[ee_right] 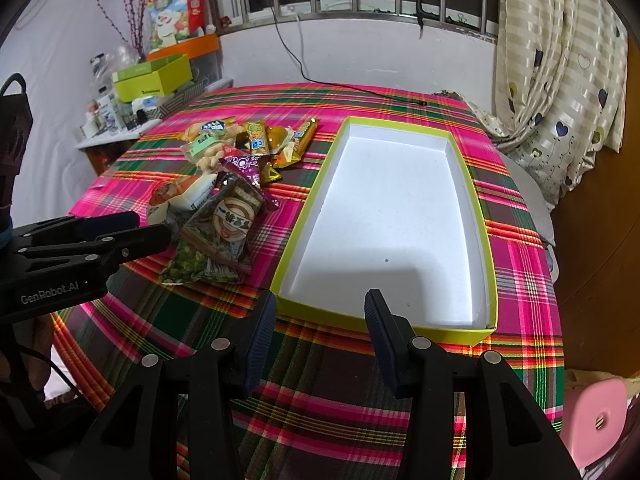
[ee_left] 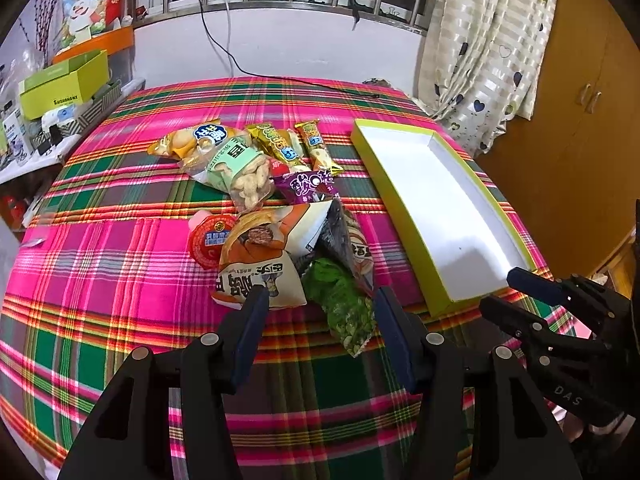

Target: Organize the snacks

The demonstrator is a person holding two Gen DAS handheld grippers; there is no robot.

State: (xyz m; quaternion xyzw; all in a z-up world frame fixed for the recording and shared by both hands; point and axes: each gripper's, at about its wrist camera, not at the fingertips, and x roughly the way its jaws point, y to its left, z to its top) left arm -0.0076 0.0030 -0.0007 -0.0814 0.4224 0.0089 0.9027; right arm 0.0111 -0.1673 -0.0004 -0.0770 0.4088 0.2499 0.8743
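The shallow green-rimmed tray (ee_right: 486, 248) lay empty on the plaid tablecloth (ee_right: 516, 216), and the snack packets (ee_left: 276, 216) sat heaped just beside it. The left gripper (ee_left: 320, 304) and right gripper (ee_right: 320, 312) both hung unclenched, holding nothing.

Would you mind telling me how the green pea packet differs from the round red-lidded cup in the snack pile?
The green pea packet is a long, flat, see-through pouch; the red-lidded cup is small and round with a foil lid. The packet lies nearest the left hand-held gripper, while the cup sits further left. Both rest on the plaid cloth, outside the tray.
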